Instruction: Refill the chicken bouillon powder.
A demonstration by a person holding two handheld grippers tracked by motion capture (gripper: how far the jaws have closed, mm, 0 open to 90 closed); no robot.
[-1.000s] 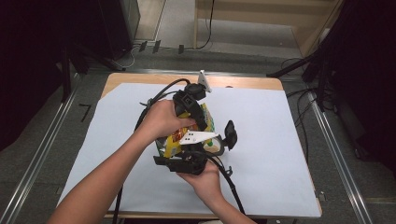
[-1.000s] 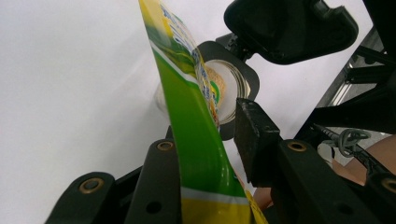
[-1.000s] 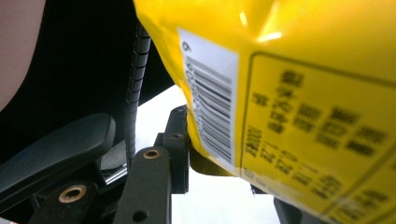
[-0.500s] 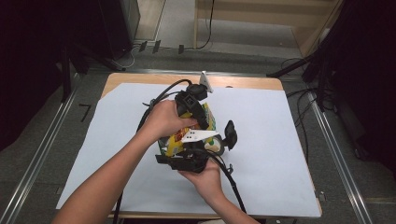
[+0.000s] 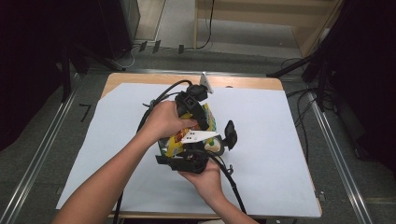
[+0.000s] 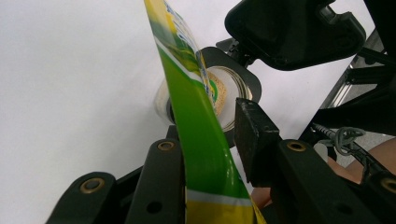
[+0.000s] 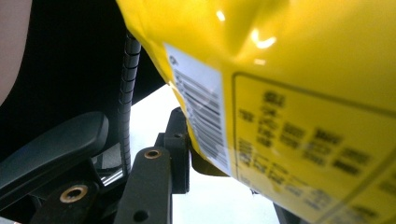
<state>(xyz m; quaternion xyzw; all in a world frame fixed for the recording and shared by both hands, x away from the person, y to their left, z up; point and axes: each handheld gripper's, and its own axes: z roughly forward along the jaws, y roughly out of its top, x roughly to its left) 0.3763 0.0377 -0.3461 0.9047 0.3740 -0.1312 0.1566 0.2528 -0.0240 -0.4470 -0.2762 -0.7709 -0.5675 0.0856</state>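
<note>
A wooden table (image 5: 243, 82) carries a white sheet (image 5: 266, 140) (covering most of it).

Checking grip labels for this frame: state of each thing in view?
snack bag: yellow-green, lifted off the sheet, held between both tools.
left hand-held gripper: shut on the bag's edge.
right hand-held gripper: bag between its jaws; grip looks closed.
tape roll: behind the bag; what holds it is unclear.
white sheet: flat on the table.

Yellow barcoded packet (image 7: 289, 93) against the black jaws, over white table sheet (image 7: 154, 112)
</note>
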